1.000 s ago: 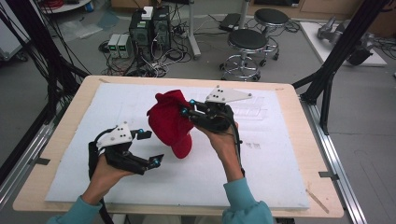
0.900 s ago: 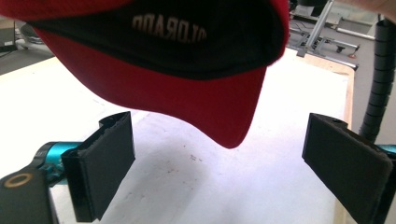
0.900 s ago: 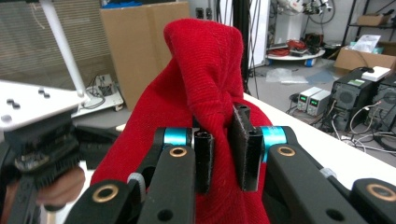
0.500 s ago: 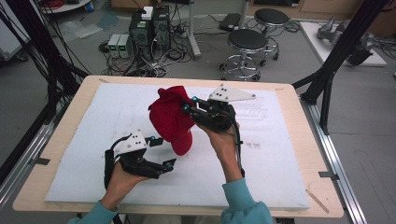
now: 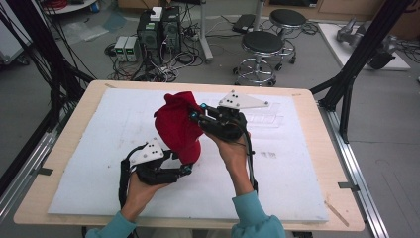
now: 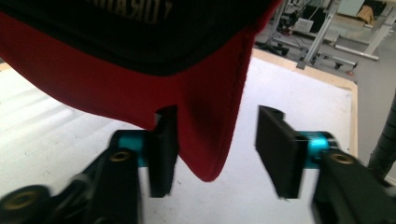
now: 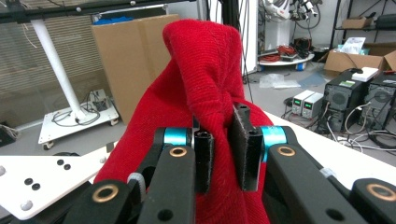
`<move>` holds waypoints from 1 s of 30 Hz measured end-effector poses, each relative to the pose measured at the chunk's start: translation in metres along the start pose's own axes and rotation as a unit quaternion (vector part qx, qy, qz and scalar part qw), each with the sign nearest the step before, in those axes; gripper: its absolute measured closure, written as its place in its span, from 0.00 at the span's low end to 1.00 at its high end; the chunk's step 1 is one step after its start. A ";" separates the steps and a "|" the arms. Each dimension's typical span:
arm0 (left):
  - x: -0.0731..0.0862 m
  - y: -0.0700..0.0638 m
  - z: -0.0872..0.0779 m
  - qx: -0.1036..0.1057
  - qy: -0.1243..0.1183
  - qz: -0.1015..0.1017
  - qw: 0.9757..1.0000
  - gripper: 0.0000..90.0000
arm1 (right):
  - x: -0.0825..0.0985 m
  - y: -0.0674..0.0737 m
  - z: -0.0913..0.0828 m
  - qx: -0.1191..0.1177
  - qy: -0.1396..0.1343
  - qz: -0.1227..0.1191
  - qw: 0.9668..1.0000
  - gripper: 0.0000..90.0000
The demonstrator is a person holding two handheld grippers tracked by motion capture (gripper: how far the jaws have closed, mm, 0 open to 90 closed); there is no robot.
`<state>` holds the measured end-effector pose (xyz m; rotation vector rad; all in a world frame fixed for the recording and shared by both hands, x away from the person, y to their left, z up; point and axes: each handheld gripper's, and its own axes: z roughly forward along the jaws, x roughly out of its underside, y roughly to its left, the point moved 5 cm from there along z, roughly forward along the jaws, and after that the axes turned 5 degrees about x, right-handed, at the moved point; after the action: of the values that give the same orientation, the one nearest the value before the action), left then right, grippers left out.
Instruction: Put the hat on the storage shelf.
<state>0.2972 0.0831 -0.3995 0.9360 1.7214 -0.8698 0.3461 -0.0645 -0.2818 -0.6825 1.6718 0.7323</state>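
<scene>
Two round stools (image 5: 265, 44) stand on the grey floor beyond the table (image 5: 317, 129), beside black computer boxes (image 5: 159, 30) in a tangle of cables. A white foam sheet (image 5: 89, 148) covers most of the wooden tabletop. Above the sheet's middle hangs a red cap (image 5: 176, 126). The right gripper (image 5: 195, 113) pinches a bunched fold of its red cloth, holding it up. The left gripper (image 5: 185, 161) sits just below; its jaws have just been closing with the cap's lower edge between them, one pad touching the cloth, the other apart from it.
</scene>
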 end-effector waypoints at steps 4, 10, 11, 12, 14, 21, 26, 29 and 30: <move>0.001 0.001 0.000 -0.002 0.001 0.003 1.000 0.66 | 0.000 0.002 0.000 -0.002 -0.002 0.002 1.000 0.89; 0.003 0.002 0.001 -0.013 0.007 0.011 1.000 0.80 | -0.001 0.004 0.000 -0.006 -0.008 0.005 1.000 0.89; 0.004 0.002 0.001 -0.016 0.009 0.011 1.000 0.81 | -0.001 0.004 0.000 -0.006 -0.008 0.005 1.000 0.89; 0.004 0.003 0.001 -0.022 0.009 0.014 1.000 0.83 | -0.001 0.005 0.000 -0.005 -0.008 0.004 1.000 0.89; 0.004 0.004 0.000 -0.022 0.010 0.010 1.000 0.86 | -0.001 0.005 0.000 -0.005 -0.009 0.003 1.000 0.89; 0.004 0.007 -0.002 -0.023 0.010 -0.007 1.000 0.95 | 0.001 0.003 -0.004 -0.007 -0.014 0.003 1.000 0.89; 0.004 0.008 -0.002 -0.025 0.012 -0.010 1.000 0.95 | 0.003 0.002 -0.004 -0.009 -0.015 0.002 1.000 0.89; 0.002 0.010 -0.003 -0.030 0.010 -0.010 0.999 0.95 | 0.002 0.003 -0.004 -0.010 -0.017 -0.009 1.000 0.84; 0.002 0.011 -0.004 -0.029 0.008 -0.015 0.999 0.95 | 0.002 0.004 -0.004 -0.011 -0.018 -0.009 1.000 0.77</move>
<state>0.3047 0.0913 -0.4014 0.8838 1.7696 -0.8301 0.3404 -0.0657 -0.2824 -0.6960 1.6253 0.7463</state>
